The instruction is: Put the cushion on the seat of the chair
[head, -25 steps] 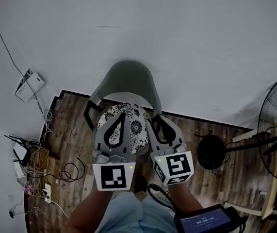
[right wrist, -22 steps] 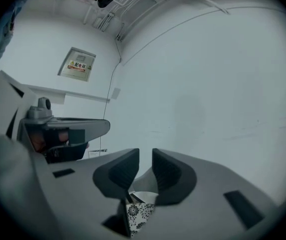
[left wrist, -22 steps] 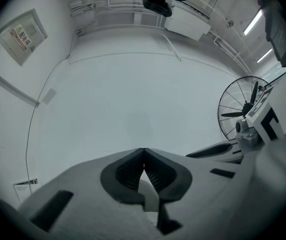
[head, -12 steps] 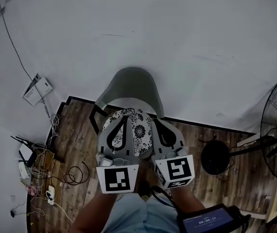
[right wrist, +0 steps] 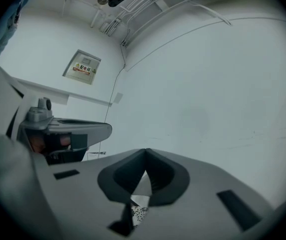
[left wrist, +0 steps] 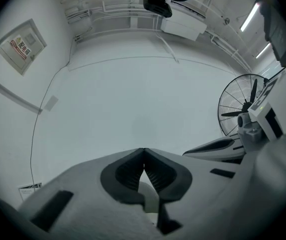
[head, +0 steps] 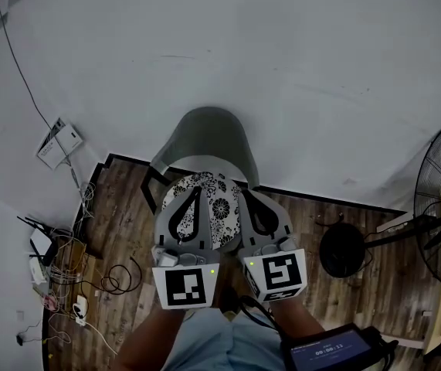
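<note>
Cushion on seat — both grippers level above it, holding nothing.
The round floral cushion (head: 218, 199) lies flat on the seat of the chair (head: 208, 134). It sits directly beneath the left gripper (head: 198, 189) and under the inner edge of the right gripper (head: 244, 195). Both pairs of jaws are pressed together — judged ready to draw back.

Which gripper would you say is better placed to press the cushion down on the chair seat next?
Left, probably: the left gripper, fingers shut, hangs over the floral cushion on the chair, while the right gripper, also shut and empty, hangs at its right edge.
</note>
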Tool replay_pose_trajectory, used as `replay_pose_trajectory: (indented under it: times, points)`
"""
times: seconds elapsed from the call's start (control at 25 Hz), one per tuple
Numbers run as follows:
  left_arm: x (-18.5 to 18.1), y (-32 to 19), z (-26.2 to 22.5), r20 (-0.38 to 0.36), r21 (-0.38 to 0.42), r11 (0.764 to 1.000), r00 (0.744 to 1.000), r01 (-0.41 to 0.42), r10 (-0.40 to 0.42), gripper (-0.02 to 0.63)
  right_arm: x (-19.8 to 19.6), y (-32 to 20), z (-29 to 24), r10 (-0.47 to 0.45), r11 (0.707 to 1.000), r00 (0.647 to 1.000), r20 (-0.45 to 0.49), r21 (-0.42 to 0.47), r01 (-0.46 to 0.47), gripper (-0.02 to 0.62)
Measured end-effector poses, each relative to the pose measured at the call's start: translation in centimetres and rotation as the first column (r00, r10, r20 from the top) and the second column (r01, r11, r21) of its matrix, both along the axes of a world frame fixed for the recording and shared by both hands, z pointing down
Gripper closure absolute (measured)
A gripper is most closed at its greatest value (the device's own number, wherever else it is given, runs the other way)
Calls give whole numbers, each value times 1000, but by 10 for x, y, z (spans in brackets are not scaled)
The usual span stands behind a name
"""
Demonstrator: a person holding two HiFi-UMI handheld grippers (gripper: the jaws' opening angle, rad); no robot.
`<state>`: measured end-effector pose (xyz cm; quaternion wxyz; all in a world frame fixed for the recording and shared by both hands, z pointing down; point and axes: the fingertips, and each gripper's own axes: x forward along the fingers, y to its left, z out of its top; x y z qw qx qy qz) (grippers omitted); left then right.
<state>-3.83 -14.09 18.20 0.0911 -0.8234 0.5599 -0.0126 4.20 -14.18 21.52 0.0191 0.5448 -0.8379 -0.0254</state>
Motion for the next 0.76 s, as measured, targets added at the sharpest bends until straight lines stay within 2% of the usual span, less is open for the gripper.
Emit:
replay_pose_trajectory:
  times: [0.76]
  points:
    - [0,-5,6,8,-7,1000,1000,-5,5,597,-1,-5,8,10,1000,1000,0,-10,-10,591]
